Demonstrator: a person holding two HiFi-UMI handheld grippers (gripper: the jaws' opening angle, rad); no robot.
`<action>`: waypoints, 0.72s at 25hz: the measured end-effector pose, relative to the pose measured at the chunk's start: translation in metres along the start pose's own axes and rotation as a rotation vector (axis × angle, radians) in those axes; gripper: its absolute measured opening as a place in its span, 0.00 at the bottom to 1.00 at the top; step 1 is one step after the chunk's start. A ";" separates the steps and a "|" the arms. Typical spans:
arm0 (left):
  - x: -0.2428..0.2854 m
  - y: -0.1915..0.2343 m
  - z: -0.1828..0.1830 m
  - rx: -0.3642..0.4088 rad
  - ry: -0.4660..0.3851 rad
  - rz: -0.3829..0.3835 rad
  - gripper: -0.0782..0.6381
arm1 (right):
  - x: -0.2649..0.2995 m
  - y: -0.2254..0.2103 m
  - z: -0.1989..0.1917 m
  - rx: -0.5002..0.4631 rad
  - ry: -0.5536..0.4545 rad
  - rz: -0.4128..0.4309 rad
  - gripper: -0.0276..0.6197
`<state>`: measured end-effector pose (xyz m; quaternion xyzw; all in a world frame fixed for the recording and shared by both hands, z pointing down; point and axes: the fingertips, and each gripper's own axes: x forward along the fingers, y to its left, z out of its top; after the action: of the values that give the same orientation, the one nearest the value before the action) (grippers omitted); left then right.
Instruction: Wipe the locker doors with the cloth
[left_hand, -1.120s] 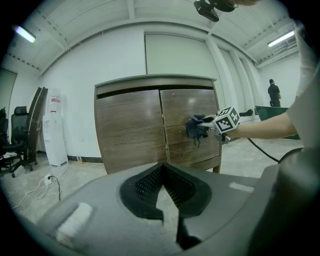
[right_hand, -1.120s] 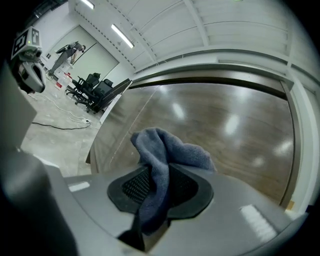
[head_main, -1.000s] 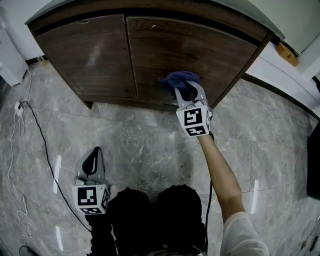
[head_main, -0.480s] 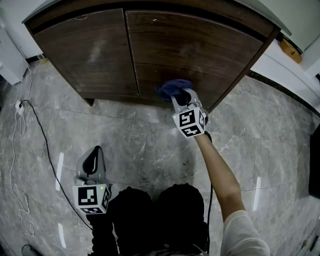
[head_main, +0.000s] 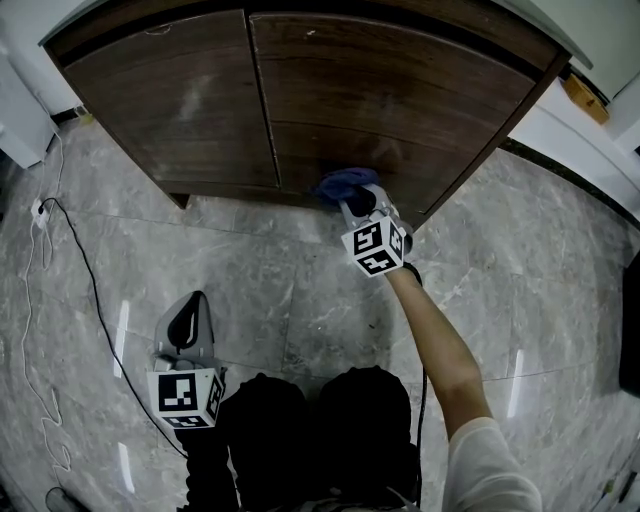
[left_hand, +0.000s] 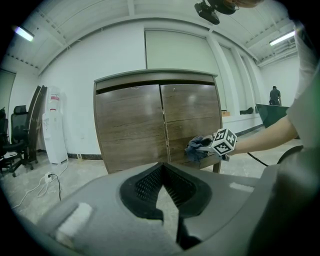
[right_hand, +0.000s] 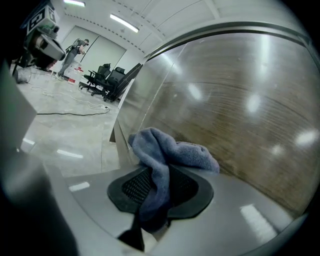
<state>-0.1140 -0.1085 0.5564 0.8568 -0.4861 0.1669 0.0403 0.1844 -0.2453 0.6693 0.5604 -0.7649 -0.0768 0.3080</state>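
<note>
The right gripper (head_main: 357, 200) is clamping its fingers on the blue cloth (head_main: 338, 184) at the bottom edge of the brown wooden locker door (head_main: 400, 90) — the left gripper (head_main: 187, 320), fingers together, is hovering over open grey marble floor (head_main: 300, 290).

Right arm (head_main: 440, 345) is stretched well out in front, forearm bare, and the right claw (head_main: 357, 200) at its end has its jaws clamped on a fold of the cloth (right_hand: 167, 155). The left claw (head_main: 188, 312) hangs low, close in by the body, pointing forward, jaws pressed together with nothing between them.
</note>
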 end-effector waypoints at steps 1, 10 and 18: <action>0.000 0.000 0.000 0.000 0.001 0.000 0.11 | 0.002 0.004 -0.005 0.004 0.013 0.010 0.18; -0.002 0.010 -0.001 0.000 0.006 0.018 0.11 | 0.017 0.020 -0.026 -0.006 0.056 0.034 0.18; -0.007 0.009 0.002 -0.010 -0.006 0.013 0.11 | 0.006 0.008 0.004 -0.041 0.049 0.019 0.18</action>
<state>-0.1247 -0.1082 0.5510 0.8538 -0.4928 0.1624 0.0420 0.1744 -0.2492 0.6718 0.5482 -0.7609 -0.0760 0.3388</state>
